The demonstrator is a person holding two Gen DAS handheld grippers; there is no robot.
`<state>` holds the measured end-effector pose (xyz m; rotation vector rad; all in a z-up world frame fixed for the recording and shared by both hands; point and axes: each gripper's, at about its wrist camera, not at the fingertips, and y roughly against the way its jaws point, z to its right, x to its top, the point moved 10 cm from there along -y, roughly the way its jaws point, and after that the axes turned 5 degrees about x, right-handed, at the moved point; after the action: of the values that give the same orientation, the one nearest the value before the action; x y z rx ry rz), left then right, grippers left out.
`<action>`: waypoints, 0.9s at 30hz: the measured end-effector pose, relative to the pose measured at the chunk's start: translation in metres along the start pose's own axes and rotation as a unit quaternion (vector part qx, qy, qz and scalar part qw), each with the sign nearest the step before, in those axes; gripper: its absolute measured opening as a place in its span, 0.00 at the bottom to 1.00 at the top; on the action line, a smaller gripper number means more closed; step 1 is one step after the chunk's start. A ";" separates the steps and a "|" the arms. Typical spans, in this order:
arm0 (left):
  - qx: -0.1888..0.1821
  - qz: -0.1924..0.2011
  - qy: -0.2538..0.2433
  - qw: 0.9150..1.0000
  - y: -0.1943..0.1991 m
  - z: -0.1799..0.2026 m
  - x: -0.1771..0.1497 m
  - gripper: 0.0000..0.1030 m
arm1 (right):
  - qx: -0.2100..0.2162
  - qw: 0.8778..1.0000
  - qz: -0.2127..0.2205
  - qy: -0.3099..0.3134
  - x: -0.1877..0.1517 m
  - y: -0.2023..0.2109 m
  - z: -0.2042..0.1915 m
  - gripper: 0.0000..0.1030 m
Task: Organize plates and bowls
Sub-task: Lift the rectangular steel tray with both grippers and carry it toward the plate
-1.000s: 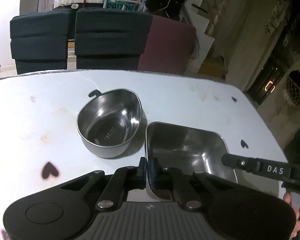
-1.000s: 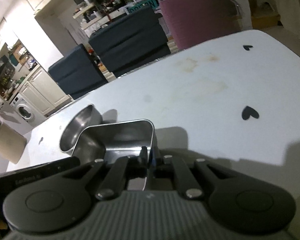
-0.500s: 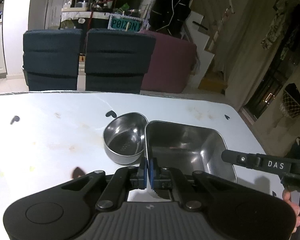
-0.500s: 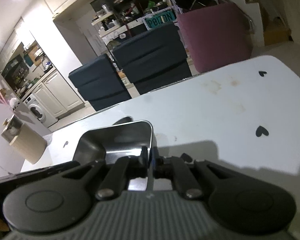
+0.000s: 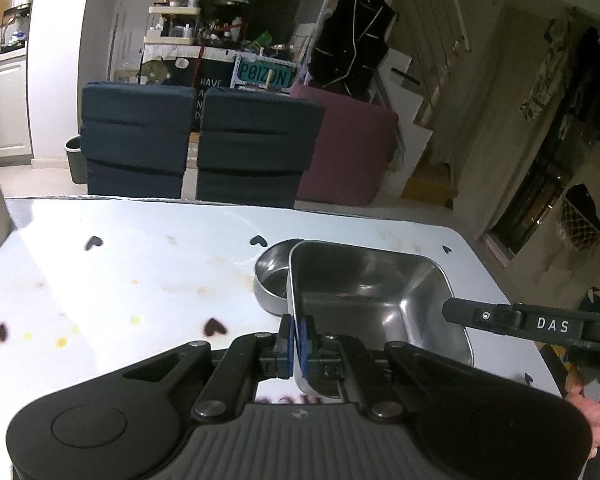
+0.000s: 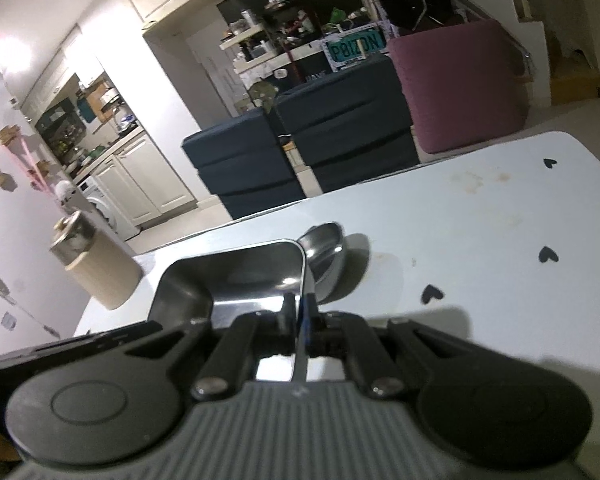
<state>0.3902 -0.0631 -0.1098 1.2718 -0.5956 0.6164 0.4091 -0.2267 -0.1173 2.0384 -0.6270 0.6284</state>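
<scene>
Careful: your left gripper point(image 5: 295, 346) and right gripper point(image 6: 299, 322) each clamp opposite walls of the square tray point(image 5: 374, 300), the round bowl point(image 5: 272, 284) just ahead; uneven lifting could tip it.

I read "DAS" in white on the right gripper point(image 5: 452, 312) at lower right; a teal plate point(image 5: 265, 76) at upper centre reads "P8IZON".

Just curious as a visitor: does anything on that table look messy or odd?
Yes: the white table has yellowish-brown stains and spots scattered over it. The square steel tray, gripped by both tools, hangs tilted partly over the round bowl.
</scene>
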 end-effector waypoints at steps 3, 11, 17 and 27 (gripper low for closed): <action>0.002 0.004 0.001 1.000 0.017 -0.009 -0.003 0.03 | 0.010 1.000 -0.004 0.003 -0.008 0.006 -0.015 0.04; 0.010 0.005 0.004 1.000 0.058 -0.032 -0.025 0.03 | 0.025 0.999 -0.026 0.016 -0.031 0.012 -0.045 0.04; 0.025 0.003 0.002 1.000 0.081 -0.053 -0.043 0.03 | 0.033 0.998 -0.051 0.023 -0.051 0.005 -0.067 0.04; 0.050 -0.005 0.032 0.998 0.104 -0.103 -0.070 0.03 | 0.042 0.992 -0.110 0.056 -0.087 -0.023 -0.100 0.05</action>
<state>0.2743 0.0505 -0.1090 1.3419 -0.5117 0.6829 0.3396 -0.1136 -0.1392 2.0978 -0.3101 0.6412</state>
